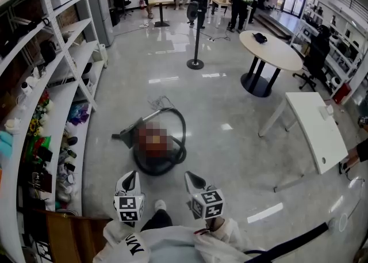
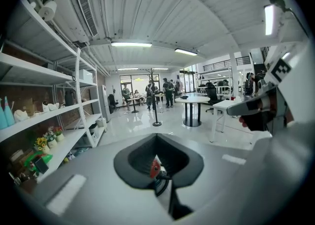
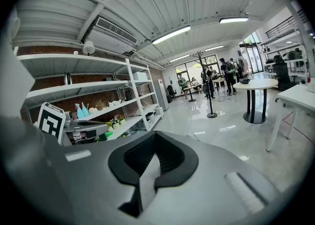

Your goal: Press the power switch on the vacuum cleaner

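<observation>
Glossy grey floor [image 1: 230,100], vacuum waiting, both my claws up and idle.

Polished floor runs away from me between the white metal shelving [image 1: 75,86] on the left and a white rectangular table [image 1: 313,132] on the right. The dark, rounded vacuum cleaner with its black looped hose [image 1: 150,167] lies on the floor just ahead of my feet. My left claw [image 1: 130,180] and right claw [image 1: 195,180] hover side by side near my chest, well apart from the machine. Each has its jaws drawn together to a thin slit and grips nothing. A speck of red shows through the left slit, probably the vacuum below. I cannot make out the power switch from here. By my reckoning the task is not yet begun: reaching down, finding the switch and pressing it all remain.
</observation>
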Available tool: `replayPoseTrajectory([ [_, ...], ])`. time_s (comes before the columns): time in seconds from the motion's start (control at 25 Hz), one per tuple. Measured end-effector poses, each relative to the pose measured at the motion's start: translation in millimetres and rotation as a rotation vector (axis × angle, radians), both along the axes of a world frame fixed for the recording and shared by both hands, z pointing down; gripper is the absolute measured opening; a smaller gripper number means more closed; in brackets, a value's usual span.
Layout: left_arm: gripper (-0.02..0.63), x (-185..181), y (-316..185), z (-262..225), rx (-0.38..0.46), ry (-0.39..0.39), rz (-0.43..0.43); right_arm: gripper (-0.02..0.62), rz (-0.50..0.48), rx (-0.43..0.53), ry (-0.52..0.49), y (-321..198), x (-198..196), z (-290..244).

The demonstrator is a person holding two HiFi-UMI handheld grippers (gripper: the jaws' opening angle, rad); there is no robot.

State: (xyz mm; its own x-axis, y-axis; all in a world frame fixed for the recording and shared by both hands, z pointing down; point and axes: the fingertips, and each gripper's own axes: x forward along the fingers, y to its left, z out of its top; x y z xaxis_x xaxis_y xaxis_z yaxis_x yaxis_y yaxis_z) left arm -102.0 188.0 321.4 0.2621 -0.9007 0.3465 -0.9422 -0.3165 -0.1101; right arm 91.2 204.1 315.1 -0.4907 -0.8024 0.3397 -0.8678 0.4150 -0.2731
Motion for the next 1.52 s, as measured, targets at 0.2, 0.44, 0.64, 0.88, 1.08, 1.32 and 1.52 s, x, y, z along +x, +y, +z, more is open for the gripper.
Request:
replayPoseTrajectory([
  [0.2, 0.0, 4, 29, -2, -0.004, -0.004, -0.017, 0.0, -0.021, -0.022, -0.011, 24, 3, 4],
  [0.44, 0.0, -4, 44, -4, -0.007, -0.018, -0.042, 0.0, -0.042, -0.021, -0.026, 36, -3, 4],
  [0.64, 0.0, 1, 56, 0, -0.018, -0.023, -0.033, 0.0, -0.045, -0.024, -0.035, 43, -4, 5],
  [0.88, 0.0, 5, 66, 3, -0.017, -0.019, -0.011, 0.0, -0.045, -0.016, -0.042, 53, -8, -1],
  [1.08, 0.0, 7, 75, -2, -0.013, -0.001, 0.018, 0.0, -0.032, 0.009, -0.038, 59, -11, -16],
  [1.32, 0.0, -6, 83, -11, 0.003, 0.014, 0.037, 0.0, -0.015, 0.016, -0.03, 66, -20, -21],
  [1.52, 0.0, -26, 89, -22, 0.02, 0.026, 0.031, 0.0, -0.016, 0.029, -0.036, 71, -36, -30],
])
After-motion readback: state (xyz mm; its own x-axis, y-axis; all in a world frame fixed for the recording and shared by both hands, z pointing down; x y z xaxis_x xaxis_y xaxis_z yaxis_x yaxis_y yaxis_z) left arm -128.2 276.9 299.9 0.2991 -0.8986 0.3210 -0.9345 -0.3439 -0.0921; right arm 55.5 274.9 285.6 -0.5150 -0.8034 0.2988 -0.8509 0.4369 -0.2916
